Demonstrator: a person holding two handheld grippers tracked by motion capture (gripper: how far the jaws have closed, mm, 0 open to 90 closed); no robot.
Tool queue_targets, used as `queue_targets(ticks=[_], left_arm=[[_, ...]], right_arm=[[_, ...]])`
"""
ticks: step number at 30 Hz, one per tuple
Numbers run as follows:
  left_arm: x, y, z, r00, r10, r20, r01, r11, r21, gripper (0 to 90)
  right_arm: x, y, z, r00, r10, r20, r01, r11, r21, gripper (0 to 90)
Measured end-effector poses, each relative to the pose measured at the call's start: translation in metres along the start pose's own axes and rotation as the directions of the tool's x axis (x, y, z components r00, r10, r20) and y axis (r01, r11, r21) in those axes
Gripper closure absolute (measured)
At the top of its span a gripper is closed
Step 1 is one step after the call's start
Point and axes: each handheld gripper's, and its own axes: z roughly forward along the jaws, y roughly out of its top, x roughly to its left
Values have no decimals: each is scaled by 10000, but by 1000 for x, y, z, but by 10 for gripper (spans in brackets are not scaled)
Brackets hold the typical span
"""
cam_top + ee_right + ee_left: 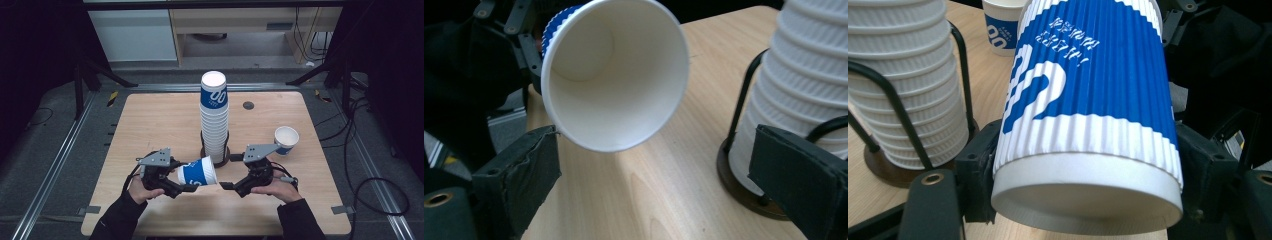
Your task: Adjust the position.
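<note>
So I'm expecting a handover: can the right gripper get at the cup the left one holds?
Probably yes. The cup lies sideways in the left gripper, mouth toward the open right gripper, with bare table between them.

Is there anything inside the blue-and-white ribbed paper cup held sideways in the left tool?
The blue-and-white ribbed paper cup looks empty: bare white wall and most of the bottom show. The near rim hides a strip of the inner wall.

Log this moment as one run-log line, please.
left hand-held gripper: shut on blue-and-white paper cup, held sideways | right hand-held gripper: open, mouth-side of cup | cup stack: in holder | second cup: upright on table
</note>
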Motion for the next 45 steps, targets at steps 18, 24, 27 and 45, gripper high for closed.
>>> queue_targets(ticks=[18, 24, 27, 45], left_arm=[[-3, 5, 24, 9966, 442, 698, -477, 9977, 481, 256], [-5, 4, 26, 9959, 474, 775, -516, 9972, 535, 257], [-4, 4, 26, 9958, 460, 793, -506, 9971, 566, 258], [-3, 5, 23, 9982, 304, 524, -332, 9980, 537, 215]], right_arm=[[4, -1, 17, 9926, -121, -1205, 140, 9998, 147, 82], [3, -3, 21, 9875, -60, -1573, 49, 10000, -71, 125], [3, -3, 23, 9874, -123, -1578, 106, 9999, -114, 129], [1, -2, 18, 9890, -98, -1475, 65, 9997, -229, 162]])
